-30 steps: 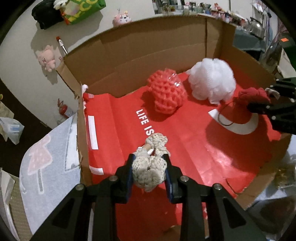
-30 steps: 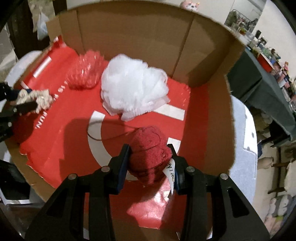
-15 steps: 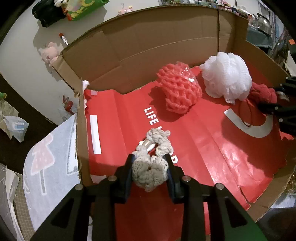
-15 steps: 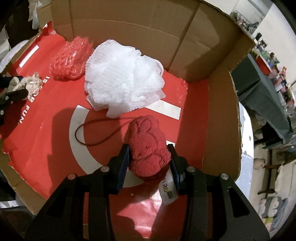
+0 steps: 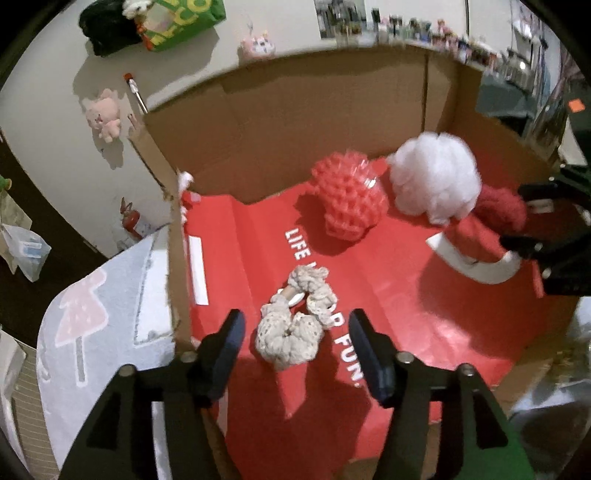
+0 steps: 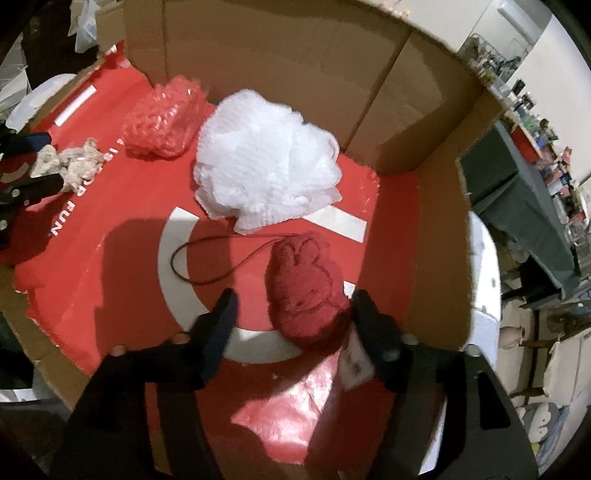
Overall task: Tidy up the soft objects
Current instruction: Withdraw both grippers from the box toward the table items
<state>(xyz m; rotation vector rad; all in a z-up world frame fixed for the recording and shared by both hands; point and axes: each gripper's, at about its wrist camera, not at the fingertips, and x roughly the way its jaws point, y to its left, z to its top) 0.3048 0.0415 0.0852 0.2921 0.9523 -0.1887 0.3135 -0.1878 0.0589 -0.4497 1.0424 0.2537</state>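
A cardboard box (image 5: 295, 140) (image 6: 295, 74) has a red printed floor. On that floor lies a cream knitted scrunchie (image 5: 291, 332) (image 6: 66, 166), loose between the opening jaws of my left gripper (image 5: 295, 317) (image 6: 29, 162). Neither pad presses on it. A dark red bunny-face plush (image 6: 306, 291) (image 5: 498, 210) with a cord loop and white tag lies flat between the opening jaws of my right gripper (image 6: 295, 295) (image 5: 532, 225). It sits close to the right finger. A white mesh pouf (image 5: 432, 177) (image 6: 266, 158) and a red knobbly ball (image 5: 347, 199) (image 6: 162, 118) rest by the back wall.
The box walls stand high at the back and right. Outside to the left are a white cloth with a pink tree (image 5: 92, 314), a pink plush toy (image 5: 103, 118) and a green bag (image 5: 177, 18) on the floor. A grey-draped table (image 6: 524, 192) stands on the right.
Both grippers have opened. The scrunchie has dropped from the left jaws and the red plush from the right jaws, and both now lie on the box floor.
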